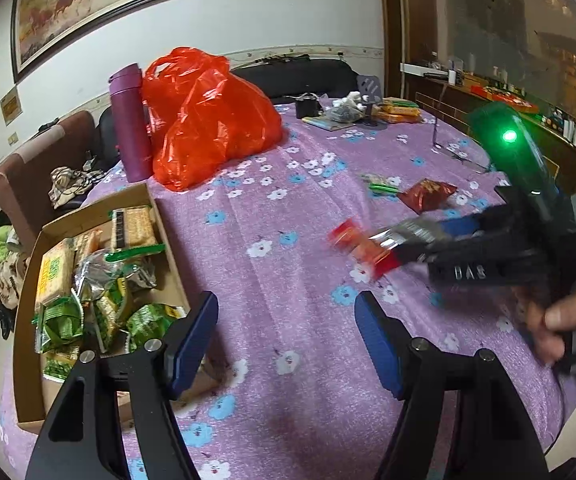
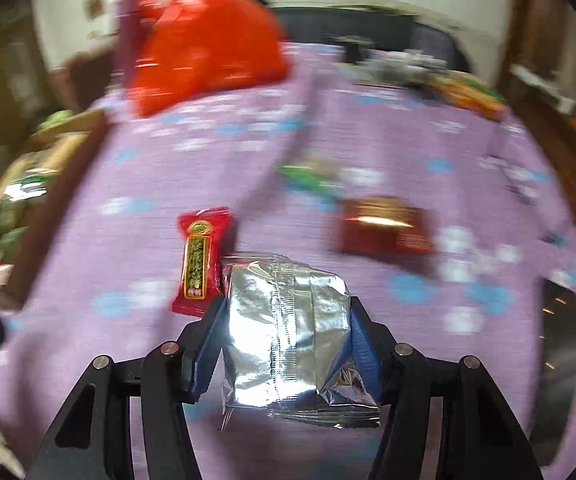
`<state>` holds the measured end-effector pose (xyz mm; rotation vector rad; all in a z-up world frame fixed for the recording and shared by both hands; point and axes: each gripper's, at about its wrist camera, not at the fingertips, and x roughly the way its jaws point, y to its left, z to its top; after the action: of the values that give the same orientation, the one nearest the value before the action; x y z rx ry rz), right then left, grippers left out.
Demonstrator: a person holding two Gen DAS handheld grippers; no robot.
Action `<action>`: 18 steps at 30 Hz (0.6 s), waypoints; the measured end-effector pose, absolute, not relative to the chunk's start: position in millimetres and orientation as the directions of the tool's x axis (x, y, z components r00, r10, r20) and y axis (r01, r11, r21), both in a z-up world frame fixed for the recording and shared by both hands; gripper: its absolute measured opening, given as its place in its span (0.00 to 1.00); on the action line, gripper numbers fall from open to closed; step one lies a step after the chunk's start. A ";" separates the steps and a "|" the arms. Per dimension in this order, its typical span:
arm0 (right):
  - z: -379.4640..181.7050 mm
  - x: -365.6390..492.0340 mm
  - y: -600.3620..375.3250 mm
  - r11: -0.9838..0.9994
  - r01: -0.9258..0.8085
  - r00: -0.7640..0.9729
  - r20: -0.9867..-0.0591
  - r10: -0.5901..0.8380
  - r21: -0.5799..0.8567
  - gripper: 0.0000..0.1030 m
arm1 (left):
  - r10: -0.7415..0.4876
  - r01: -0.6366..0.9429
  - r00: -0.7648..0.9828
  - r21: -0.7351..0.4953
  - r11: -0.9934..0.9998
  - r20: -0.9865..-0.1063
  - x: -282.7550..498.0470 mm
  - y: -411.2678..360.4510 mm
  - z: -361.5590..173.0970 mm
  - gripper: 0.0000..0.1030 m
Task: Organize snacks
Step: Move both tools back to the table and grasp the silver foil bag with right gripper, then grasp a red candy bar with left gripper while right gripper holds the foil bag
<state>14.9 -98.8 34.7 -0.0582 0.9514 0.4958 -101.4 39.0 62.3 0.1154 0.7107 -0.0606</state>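
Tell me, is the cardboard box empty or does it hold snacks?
It holds snacks: green and yellow packets lie piled inside the cardboard box.

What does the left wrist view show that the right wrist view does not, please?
Only the left wrist view shows the open left gripper and the hand holding the right gripper. Only the right wrist view shows the silver packet clamped between blue pads, a red snack beside it. Both show the orange bag and cardboard box.

Two loose packets (image 1: 428, 196), one box (image 1: 167, 224)
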 end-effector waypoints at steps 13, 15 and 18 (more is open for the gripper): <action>60.2 60.8 -126.0 0.863 -0.345 0.573 -0.646 0.504 0.368 0.61 | -0.093 0.090 0.675 -0.043 0.995 -0.732 -61.1 49.2 55.9 0.61; 52.2 64.8 -126.2 0.848 -0.351 0.541 -0.653 0.530 0.397 0.61 | -0.083 0.108 0.669 -0.013 0.994 -0.739 -51.2 42.7 53.4 0.55; 52.1 62.3 -135.6 0.841 -0.352 0.552 -0.635 0.541 0.411 0.61 | -0.093 0.146 0.638 0.001 0.989 -0.764 -28.0 32.5 47.6 0.49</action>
<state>62.3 -135.6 52.1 0.2478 0.8325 0.5346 -28.0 32.5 47.6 0.0649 0.8681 -0.1365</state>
